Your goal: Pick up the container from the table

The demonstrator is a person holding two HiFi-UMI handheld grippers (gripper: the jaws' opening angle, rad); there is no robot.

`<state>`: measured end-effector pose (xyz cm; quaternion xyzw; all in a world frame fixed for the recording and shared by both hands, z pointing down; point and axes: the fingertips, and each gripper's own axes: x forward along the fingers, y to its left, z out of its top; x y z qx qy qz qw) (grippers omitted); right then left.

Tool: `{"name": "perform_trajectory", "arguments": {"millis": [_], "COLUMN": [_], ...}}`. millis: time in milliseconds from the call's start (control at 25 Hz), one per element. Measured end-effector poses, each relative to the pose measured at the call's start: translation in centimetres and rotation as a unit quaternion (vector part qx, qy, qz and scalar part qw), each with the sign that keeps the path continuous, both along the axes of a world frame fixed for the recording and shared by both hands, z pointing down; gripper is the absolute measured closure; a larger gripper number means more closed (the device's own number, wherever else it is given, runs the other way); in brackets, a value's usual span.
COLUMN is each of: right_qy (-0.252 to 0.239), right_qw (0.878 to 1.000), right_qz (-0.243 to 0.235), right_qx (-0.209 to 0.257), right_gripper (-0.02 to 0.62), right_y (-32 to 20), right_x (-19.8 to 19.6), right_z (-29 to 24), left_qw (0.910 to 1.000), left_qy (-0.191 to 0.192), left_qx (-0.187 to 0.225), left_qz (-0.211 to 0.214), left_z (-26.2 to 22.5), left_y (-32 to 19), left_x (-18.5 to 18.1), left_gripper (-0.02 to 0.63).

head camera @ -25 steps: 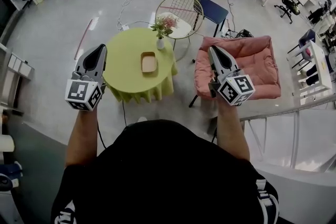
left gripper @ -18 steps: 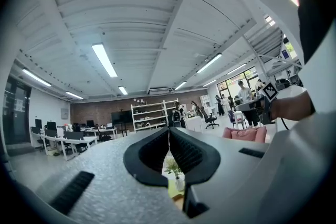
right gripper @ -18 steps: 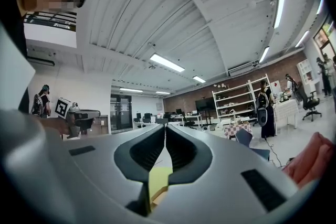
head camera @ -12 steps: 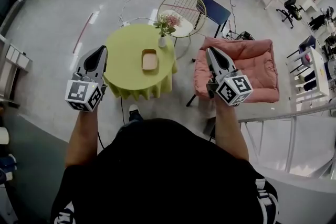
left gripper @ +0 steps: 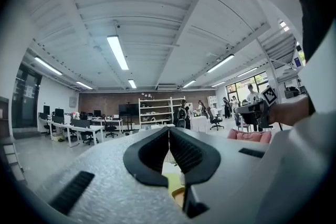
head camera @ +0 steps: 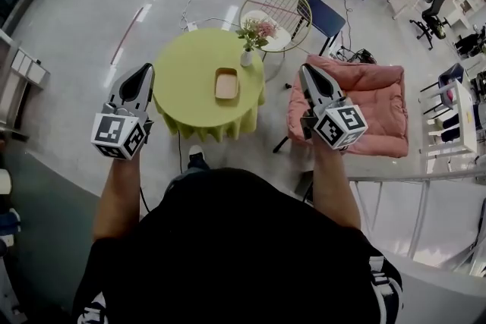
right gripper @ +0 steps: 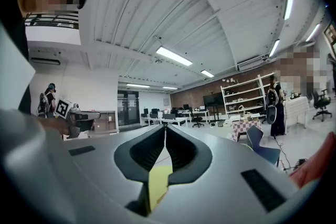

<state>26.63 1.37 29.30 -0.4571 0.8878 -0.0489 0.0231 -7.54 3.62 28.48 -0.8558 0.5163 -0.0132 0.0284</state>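
Person (head camera: pixel 235 239) has stepped nearer. Tan container (head camera: pixel 226 83) sits on round yellow-green table (head camera: pixel 182 99), by flower vase (head camera: pixel 246 57). Left gripper (head camera: pixel 143 70) and right gripper (head camera: pixel 306 72): jaws together, empty, well short of it.

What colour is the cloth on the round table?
The cloth is yellow-green; the head view shows it best.

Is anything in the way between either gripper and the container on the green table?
Nothing visible. The container lies in the open on the table; the flower vase stands beyond it, away from the left gripper and right gripper.
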Motion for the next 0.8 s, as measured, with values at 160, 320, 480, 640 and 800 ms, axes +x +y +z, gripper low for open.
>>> {"name": "perform_trajectory", "arguments": {"millis": [160,320,480,640,800], "right_qy": [-0.006,-0.001,0.014,0.01,0.009], "right_qw": [1.0,1.0,1.0,1.0,1.0], "right_qz": [-0.003,-0.005,-0.001,-0.002,-0.002], "right_qx": [-0.002,-0.007,-0.01,-0.015,-0.021], "right_gripper": [0.581,0.581,0.581,0.581,0.581], "right_y": [-0.8,-1.4,-2.0,-2.4,-2.9], "right_x": [-0.9,-1.6,-1.9,-2.5,-3.1], "right_z": [-0.1,0.5,1.2,1.3,1.8], "left_qw": [0.9999,0.9998,0.9998,0.9997,0.9997], "left_qy": [-0.002,-0.005,-0.008,-0.007,-0.009], "left_qx": [-0.008,-0.013,-0.016,-0.021,-0.024], "left_qz": [-0.007,-0.012,-0.009,-0.008,-0.005], "left_z": [0.5,1.1,1.6,1.9,2.4], "left_y": [-0.2,-0.6,-1.1,-1.4,-2.0], "left_x": [-1.0,-1.7,-2.0,-2.4,-2.7], "left_gripper": [0.589,0.589,0.589,0.589,0.589]}}
